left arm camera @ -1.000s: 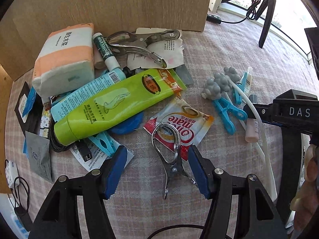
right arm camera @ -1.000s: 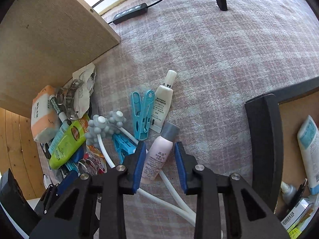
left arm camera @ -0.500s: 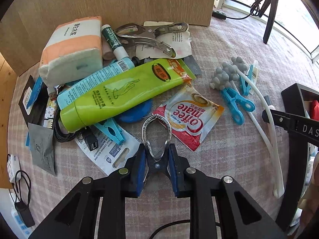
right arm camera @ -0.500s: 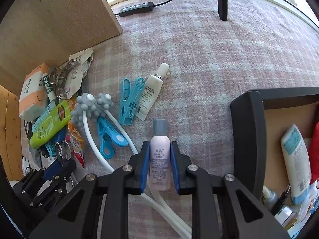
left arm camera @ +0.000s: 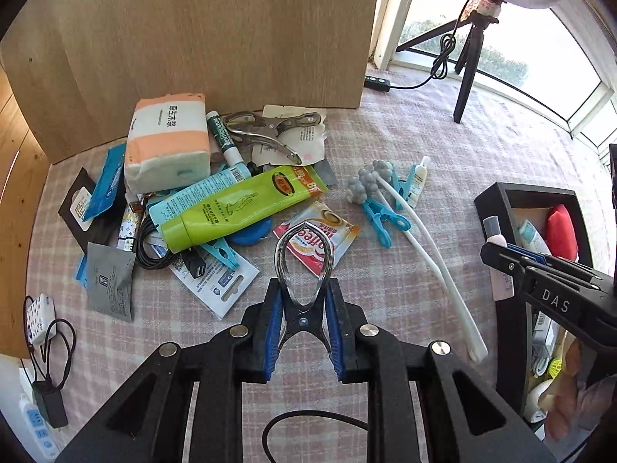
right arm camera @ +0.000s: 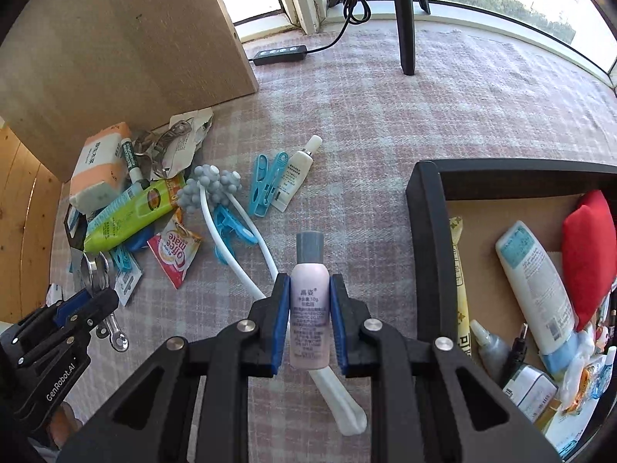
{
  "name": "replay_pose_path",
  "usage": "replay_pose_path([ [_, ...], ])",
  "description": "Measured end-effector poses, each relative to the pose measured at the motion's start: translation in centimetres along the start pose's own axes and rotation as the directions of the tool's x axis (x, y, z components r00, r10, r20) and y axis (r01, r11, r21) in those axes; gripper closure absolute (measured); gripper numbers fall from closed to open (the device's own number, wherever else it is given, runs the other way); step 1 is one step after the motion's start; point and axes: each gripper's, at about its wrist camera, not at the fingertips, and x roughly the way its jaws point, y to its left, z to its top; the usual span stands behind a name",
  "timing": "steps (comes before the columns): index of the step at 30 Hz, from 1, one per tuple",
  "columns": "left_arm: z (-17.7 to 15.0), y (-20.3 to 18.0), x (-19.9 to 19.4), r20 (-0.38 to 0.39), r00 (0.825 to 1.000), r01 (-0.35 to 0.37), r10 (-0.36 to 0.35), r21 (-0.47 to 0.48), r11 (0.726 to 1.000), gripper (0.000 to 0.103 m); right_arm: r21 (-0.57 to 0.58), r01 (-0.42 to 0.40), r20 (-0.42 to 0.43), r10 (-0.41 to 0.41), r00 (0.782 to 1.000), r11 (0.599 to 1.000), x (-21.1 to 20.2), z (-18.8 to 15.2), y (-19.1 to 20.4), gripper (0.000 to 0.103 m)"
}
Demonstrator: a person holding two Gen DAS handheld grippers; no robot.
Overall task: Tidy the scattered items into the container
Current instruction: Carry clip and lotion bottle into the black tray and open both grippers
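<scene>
Both grippers have just closed and lifted: the left gripper (left arm camera: 302, 332) clamps the shiny metal spring clip (left arm camera: 304, 266), the right gripper (right arm camera: 309, 322) the small pink bottle (right arm camera: 309, 308), now beside the black container (right arm camera: 432, 254), ready for dropping in.

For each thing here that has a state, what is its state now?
Left gripper: shut on metal clip, lifted off the cloth.
Right gripper: shut on pink bottle, cap on.
Black box: open, partly filled.
Green tube: lying flat, capped.
Large metal clip: lying, untouched.
</scene>
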Motion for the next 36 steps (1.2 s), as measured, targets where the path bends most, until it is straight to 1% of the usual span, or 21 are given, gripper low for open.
replay_pose_path([
  [4, 0.7, -3.2, -1.7, 0.033, 0.999, 0.039, -0.041, 0.048, 0.998, 0.083, 0.003, -0.006, 0.043, 0.006, 0.999, 1.000, -2.8, 0.6, -2.0, 0.083],
  [7, 0.7, -6.0, -3.0, 0.052, 0.996, 0.070, -0.075, 0.093, 0.993, 0.083, 0.010, -0.001, 0.079, 0.000, 0.997, 1.000, -4.6, -0.2, -3.3, 0.083],
  [12, 0.0, -11.3, -4.4, 0.060, 0.989, 0.120, -0.132, 0.172, 0.978, 0.083, 0.045, 0.042, 0.137, -0.048, 0.989, 0.998, -8.6, -2.1, -7.0, 0.083],
  [16, -0.9, -16.1, -4.7, 0.044, 0.983, 0.161, -0.177, 0.247, 0.956, 0.083, 0.088, 0.095, 0.173, -0.109, 0.979, 0.992, -10.8, -3.8, -10.4, 0.083],
  [21, -2.3, -21.6, -5.5, 0.027, 0.976, 0.196, -0.217, 0.338, 0.921, 0.083, 0.176, 0.140, 0.190, -0.173, 0.966, 0.974, -13.2, -6.2, -15.4, 0.083],
  [25, -3.6, -25.0, -6.5, 0.016, 0.970, 0.216, -0.242, 0.402, 0.890, 0.083, 0.245, 0.166, 0.193, -0.216, 0.957, 0.955, -14.6, -8.0, -18.9, 0.083],
  [28, -4.2, -27.0, -7.0, 0.007, 0.963, 0.242, -0.270, 0.423, 0.873, 0.081, 0.288, 0.177, 0.193, -0.239, 0.952, 0.941, -15.3, -9.1, -20.9, 0.083],
  [30, -4.6, -28.1, -7.2, 0.012, 0.962, 0.242, -0.274, 0.438, 0.866, 0.052, 0.318, 0.157, 0.204, -0.230, 0.952, 0.935, -15.6, -9.6, -22.1, 0.083],
  [31, -4.7, -28.4, -7.3, 0.016, 0.960, 0.243, -0.278, 0.441, 0.864, 0.027, 0.333, 0.138, 0.214, -0.217, 0.952, 0.933, -15.7, -9.8, -22.6, 0.082],
  [32, -4.8, -28.4, -7.4, 0.028, 0.959, 0.243, -0.284, 0.437, 0.866, 0.028, 0.349, 0.126, 0.212, -0.209, 0.955, 0.929, -15.7, -9.9, -23.1, 0.079],
  [33, -4.8, -28.3, -7.5, 0.040, 0.960, 0.234, -0.277, 0.431, 0.871, 0.028, 0.361, 0.117, 0.205, -0.202, 0.958, 0.925, -15.6, -10.1, -23.4, 0.068],
  [34, -4.8, -28.0, -7.4, 0.042, 0.963, 0.225, -0.267, 0.427, 0.876, 0.028, 0.368, 0.105, 0.209, -0.192, 0.959, 0.924, -15.7, -10.2, -23.5, 0.062],
  [36, -4.5, -27.1, -7.0, 0.030, 0.967, 0.220, -0.255, 0.410, 0.885, 0.029, 0.366, 0.104, 0.228, -0.198, 0.953, 0.925, -16.1, -10.5, -23.2, 0.062],
])
